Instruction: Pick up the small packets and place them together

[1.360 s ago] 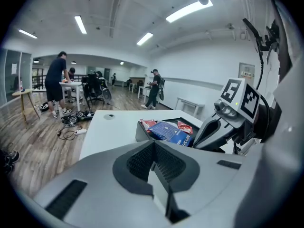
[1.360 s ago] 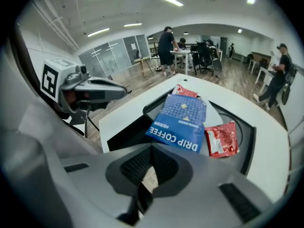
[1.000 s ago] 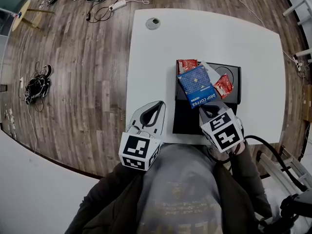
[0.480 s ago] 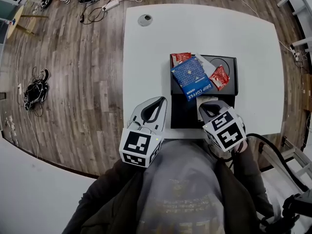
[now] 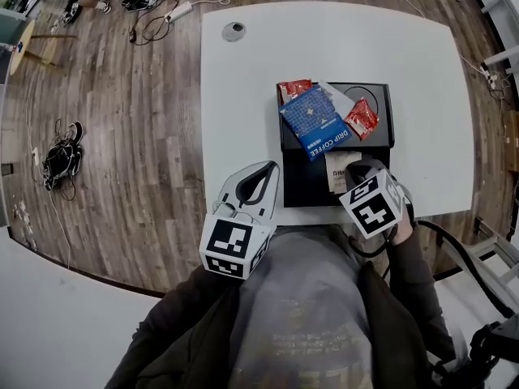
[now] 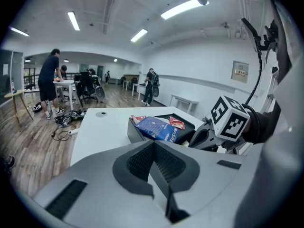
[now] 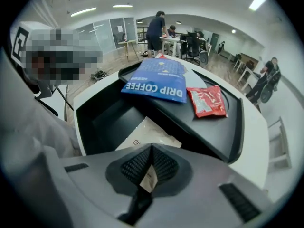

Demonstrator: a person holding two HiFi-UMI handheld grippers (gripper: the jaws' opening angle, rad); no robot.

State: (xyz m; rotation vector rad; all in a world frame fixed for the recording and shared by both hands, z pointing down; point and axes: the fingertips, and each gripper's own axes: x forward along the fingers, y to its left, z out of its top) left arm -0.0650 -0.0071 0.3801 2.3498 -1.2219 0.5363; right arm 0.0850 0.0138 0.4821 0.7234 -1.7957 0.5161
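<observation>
The ribbed pads of the right gripper are clenched on the near corner of a flat cream paper packet, which fans out from the jaws and lies in the lower, nearer well of a rectangular black plastic tray. In the head view the same gripper points steeply down at the tray's near right part, with the cream paper packet just to its left.

On the tray's raised far section lies a blue foil packet printed DRIP COFFEE, its near edge overhanging the well. A small red sachet lies just right of it, and a second red sachet peeps out at the blue packet's far left corner.

The left gripper has its jaws pressed together with nothing between them; it hangs over the near edge of the white table, well left of the tray and clear of every packet. The table stands on a wood-plank floor
</observation>
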